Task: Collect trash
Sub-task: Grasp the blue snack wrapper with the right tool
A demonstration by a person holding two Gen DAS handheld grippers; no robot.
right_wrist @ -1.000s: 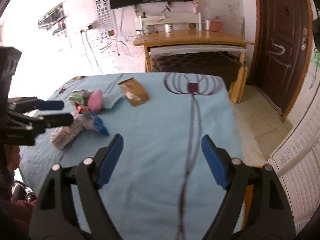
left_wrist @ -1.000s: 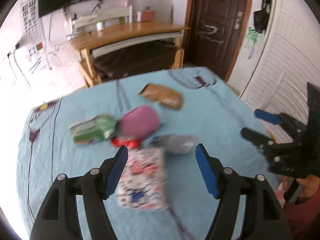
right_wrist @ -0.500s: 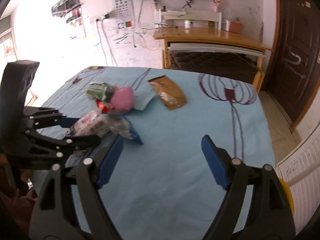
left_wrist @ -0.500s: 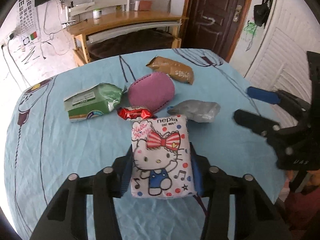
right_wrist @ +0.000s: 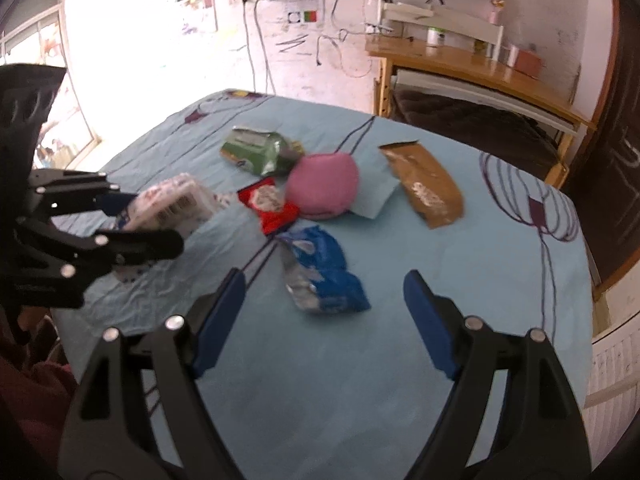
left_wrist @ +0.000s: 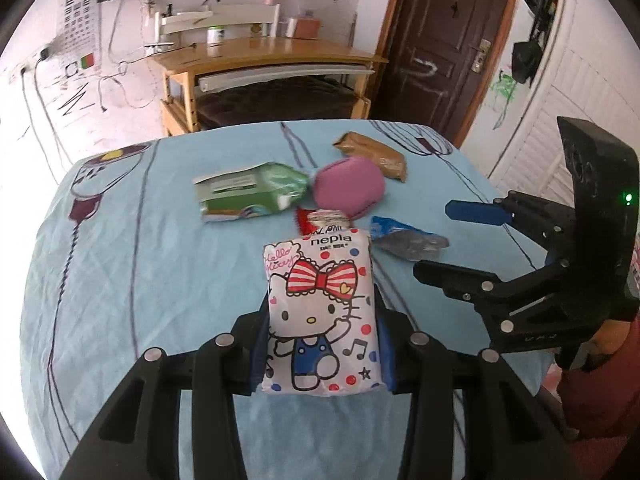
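The left gripper (left_wrist: 322, 344) clamps a Hello Kitty tissue pack (left_wrist: 320, 312) above the blue-clothed worktop (left_wrist: 120, 280). The right gripper (right_wrist: 324, 300), fingers spread, hovers before a blue wrapper (right_wrist: 324, 276). Beyond lie a red wrapper (right_wrist: 270, 204), a pink pouch (right_wrist: 322, 190), a green packet (right_wrist: 256, 152) and a brown bag (right_wrist: 424, 188).

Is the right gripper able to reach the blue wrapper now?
Probably yes. The right gripper is open and the blue wrapper lies just ahead between its fingers, with nothing covering it.
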